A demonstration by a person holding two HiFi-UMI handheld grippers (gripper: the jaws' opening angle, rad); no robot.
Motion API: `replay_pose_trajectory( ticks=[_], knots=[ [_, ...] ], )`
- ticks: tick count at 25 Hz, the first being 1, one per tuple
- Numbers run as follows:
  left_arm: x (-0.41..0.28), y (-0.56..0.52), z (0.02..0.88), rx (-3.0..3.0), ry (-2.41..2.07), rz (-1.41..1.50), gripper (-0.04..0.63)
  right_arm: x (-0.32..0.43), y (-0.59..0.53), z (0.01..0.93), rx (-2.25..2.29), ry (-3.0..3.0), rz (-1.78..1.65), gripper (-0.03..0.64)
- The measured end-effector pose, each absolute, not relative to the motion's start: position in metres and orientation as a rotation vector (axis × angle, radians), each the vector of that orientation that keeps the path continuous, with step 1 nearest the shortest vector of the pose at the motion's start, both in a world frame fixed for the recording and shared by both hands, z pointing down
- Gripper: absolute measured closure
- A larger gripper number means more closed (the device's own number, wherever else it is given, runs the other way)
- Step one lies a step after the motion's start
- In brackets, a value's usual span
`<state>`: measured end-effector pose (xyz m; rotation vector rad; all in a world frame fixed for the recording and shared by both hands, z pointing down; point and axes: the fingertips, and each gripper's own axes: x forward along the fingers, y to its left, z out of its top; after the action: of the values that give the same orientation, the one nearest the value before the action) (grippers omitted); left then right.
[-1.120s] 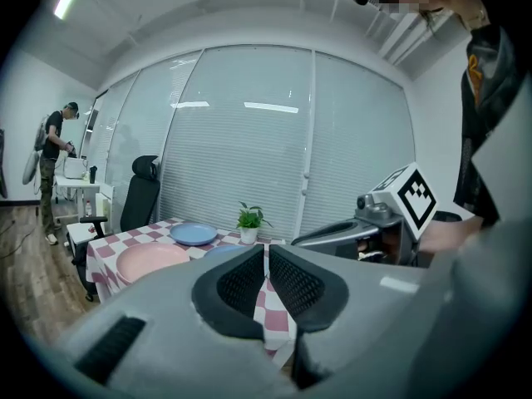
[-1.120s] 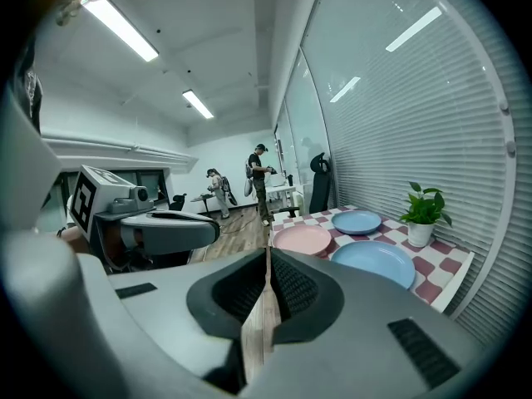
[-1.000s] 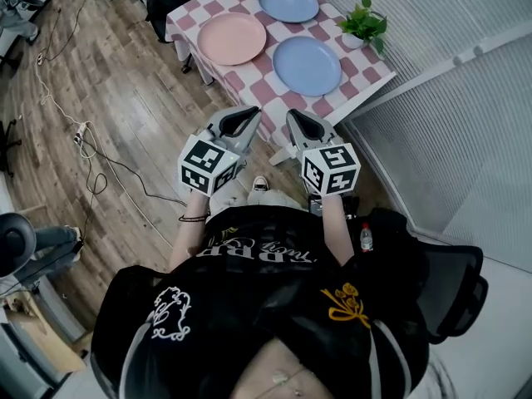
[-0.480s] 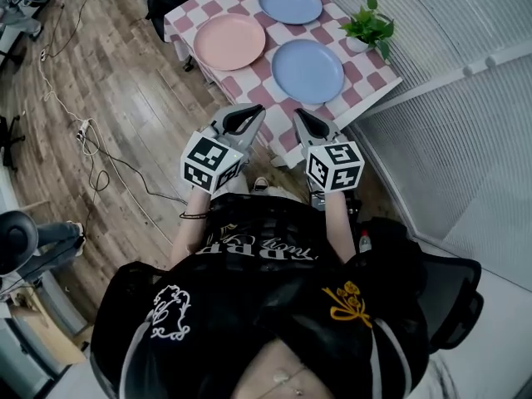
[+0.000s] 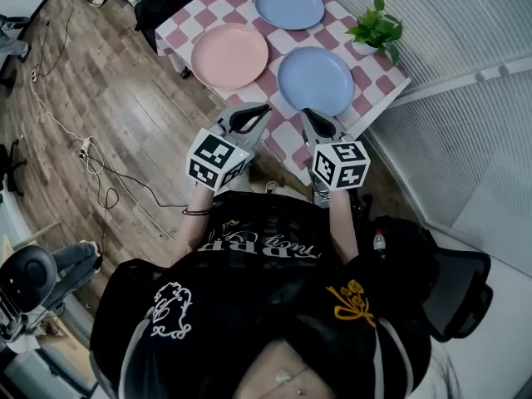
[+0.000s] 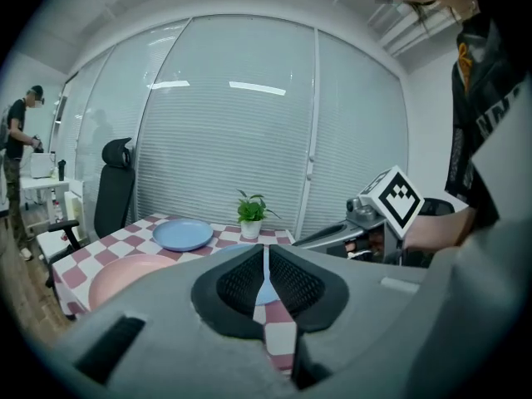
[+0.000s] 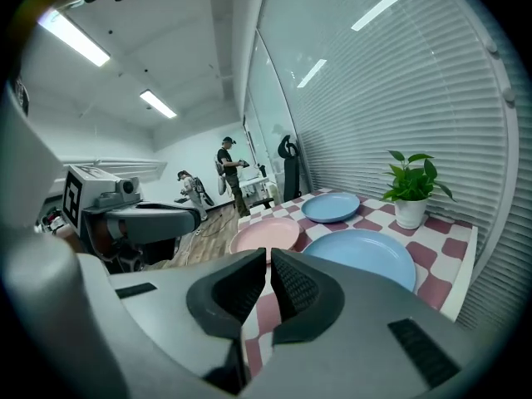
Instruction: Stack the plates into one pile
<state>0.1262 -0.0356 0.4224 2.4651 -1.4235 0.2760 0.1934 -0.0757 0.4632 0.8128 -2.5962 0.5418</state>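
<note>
Clenched on nothing, the left gripper (image 5: 264,110) and right gripper (image 5: 304,115) hover at the checkered table's (image 5: 371,89) near edge, while on that table lie, unstacked, the nearer blue plate (image 5: 316,77), then the pink plate (image 5: 229,55) at its left side, then the farther blue plate (image 5: 289,5) at its far end.

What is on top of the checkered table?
A pink plate, a near blue plate, a far blue plate and a potted plant, all apart. The left gripper and right gripper cover the table at its near edge.

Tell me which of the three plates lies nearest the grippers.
The blue plate beside the potted plant; the pink plate and the other blue plate lie farther away.
</note>
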Motion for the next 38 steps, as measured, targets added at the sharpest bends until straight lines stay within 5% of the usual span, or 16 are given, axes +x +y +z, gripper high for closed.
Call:
replay_pose_trajectory(
  ticks=[12,22,25,28,32,35,38],
  knots=[
    [0.045,-0.120,0.435,2.578,-1.066,0.284,0.565,0.123,-0.138,0.472,1.109,-2.479,0.651,0.594],
    [0.034,-0.170,0.468,2.642,-0.833,0.422,0.561,0.147,-0.138,0.488,1.425,-2.328,0.800,0.592],
    [0.043,-0.193,0.480,2.650,-0.788,0.478,0.520,0.166,-0.139,0.496,1.525,-2.292,0.889,0.592],
    [0.060,-0.206,0.503,2.645,-0.696,0.589,0.406,0.191,-0.133,0.511,1.631,-2.220,0.988,0.592],
    [0.077,-0.224,0.536,2.622,-0.611,0.769,0.373,0.224,-0.129,0.536,1.715,-2.104,1.062,0.584],
    [0.089,-0.235,0.560,2.589,-0.578,0.915,0.365,0.245,-0.127,0.560,1.719,-2.026,1.119,0.483],
    [0.099,-0.248,0.585,2.539,-0.557,1.037,0.365,0.265,-0.127,0.587,1.724,-1.938,1.177,0.468]
  ],
)
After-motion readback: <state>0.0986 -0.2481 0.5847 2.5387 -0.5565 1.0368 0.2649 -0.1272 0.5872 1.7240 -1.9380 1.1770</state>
